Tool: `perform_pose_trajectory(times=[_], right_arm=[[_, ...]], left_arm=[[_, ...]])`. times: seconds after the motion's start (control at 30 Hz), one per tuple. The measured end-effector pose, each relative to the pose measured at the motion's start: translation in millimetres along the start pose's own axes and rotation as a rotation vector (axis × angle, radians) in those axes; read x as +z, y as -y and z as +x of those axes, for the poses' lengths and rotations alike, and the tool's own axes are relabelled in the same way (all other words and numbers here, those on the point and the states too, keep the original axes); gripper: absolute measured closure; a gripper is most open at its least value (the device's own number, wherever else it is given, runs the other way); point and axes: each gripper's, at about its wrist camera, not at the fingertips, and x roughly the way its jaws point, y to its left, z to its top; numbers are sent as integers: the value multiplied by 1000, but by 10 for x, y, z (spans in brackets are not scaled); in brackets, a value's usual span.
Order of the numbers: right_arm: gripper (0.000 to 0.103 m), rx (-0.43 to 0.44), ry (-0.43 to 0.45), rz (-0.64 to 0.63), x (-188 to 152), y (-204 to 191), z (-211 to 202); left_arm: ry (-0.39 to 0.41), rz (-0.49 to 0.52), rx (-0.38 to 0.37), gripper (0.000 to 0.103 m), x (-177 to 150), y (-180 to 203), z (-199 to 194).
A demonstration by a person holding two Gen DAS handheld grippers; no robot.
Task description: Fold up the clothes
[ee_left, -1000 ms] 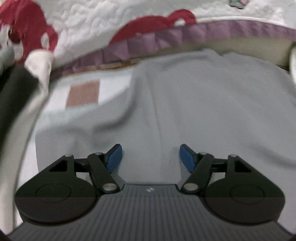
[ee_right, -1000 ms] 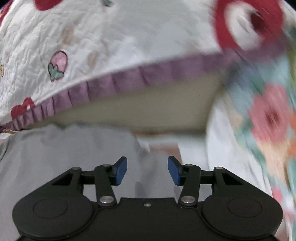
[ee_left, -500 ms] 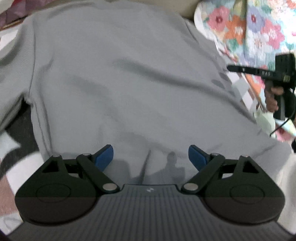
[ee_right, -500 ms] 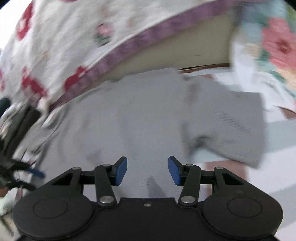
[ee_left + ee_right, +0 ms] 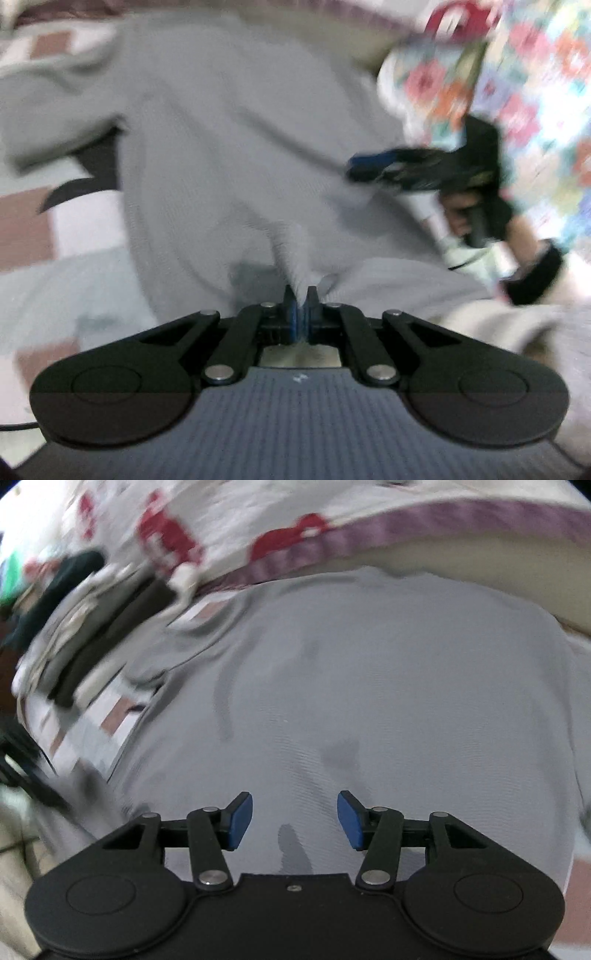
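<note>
Clearly, the left gripper (image 5: 301, 295) is clamped on a fold of the plain grey knit garment (image 5: 236, 155). At three o'clock the right gripper (image 5: 294, 819) stands apart over it. No writing is legible.

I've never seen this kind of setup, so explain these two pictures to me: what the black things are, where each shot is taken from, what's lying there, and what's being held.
There is no robot here. A person holds a two-fingered tool in each hand, and each tool carries a camera that looks forward along its fingers.

In the left camera's view, the left tool has its blue pads shut, pinching a ridge of the grey shirt. To the right in that view is the right tool with the person's hand on its handle.

In the right camera's view, the right tool is open over the same shirt, gripping nothing.

The shirt lies spread on a patterned bed cover. A quilt with red shapes and a purple border lies behind it. Both pictures are blurred.
</note>
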Motion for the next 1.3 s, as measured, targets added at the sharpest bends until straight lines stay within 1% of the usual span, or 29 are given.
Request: perform_pose_trajectory(times=[0.07,0.1,0.13,0.2,0.27,0.33,0.43,0.53,0.57,0.63,0.67,0.7,0.73,0.8,0.83,0.87,0.9,0.93,1.03,1.07,1.1,1.13,1.17,1.2,1.23,1.27,1.3], right_arm=[[47,50,-39,-51,74,-112,60],[46,80,-60,-75,107,-168,94],[46,115,-76,-92,134,-227,131],[46,219,-80,-88,147,-358,225],[46,326,-104,-50,128,-484,360],[46,339,-130,-67,61,-682,450],[46,348,-164,-105,-32,-984,569],[46,246,-149,-275,-44,-1337,512],[46,264,-184,-261,-23,-1356,546],[46,353,-299,-167,-12,-1299,644],[46,383,-333,-114,-38,-1297,655],[46,416,-355,-68,-65,-1309,641],[44,456,-338,-43,-93,-1364,545],[44,541,-310,4,-147,-1476,362],[44,599,-330,20,-162,-1537,321],[44,638,-371,37,-176,-1592,340],[43,678,-412,55,-191,-1648,359],[43,713,-449,79,-205,-1701,388],[42,778,-519,207,-244,-1846,567],[40,788,-532,201,-234,-1921,588],[39,779,-530,158,-207,-1996,574],[36,771,-526,116,-183,-2064,552],[35,767,-518,82,-170,-2105,507],[35,761,-510,49,-158,-2143,464],[35,750,-504,22,-153,-2169,425],[35,741,-498,-4,-147,-2193,386],[35,735,-494,-27,-137,-2212,347]], left_arm=[[52,-32,-19,100,-205,52,-358],[70,-36,-15,101,-310,83,-484],[81,-28,0,101,-417,119,-563],[96,-27,37,102,-593,158,-643],[111,-45,51,102,-707,135,-683],[128,-77,65,103,-774,98,-730],[137,-100,65,103,-762,60,-801],[136,-105,68,103,-660,35,-761],[137,-106,68,103,-647,40,-740],[147,-104,63,103,-661,68,-722],[155,-106,57,103,-682,80,-731],[163,-109,52,103,-702,93,-740],[173,-111,33,103,-736,107,-764],[212,-146,-49,103,-855,104,-844],[231,-180,-77,103,-921,82,-872],[243,-210,-85,103,-976,56,-893],[251,-226,-71,103,-1015,32,-911],[253,-230,-26,103,-1034,9,-928],[248,-235,118,103,-995,-52,-969],[265,-245,138,99,-940,-86,-988],[285,-257,142,98,-873,-126,-1004],[309,-274,130,93,-782,-174,-1012],[341,-310,100,79,-656,-244,-996],[375,-356,64,59,-515,-330,-967],[409,-413,24,50,-375,-430,-919],[438,-495,-21,45,-235,-554,-841],[450,-588,-60,47,-68,-684,-717]])
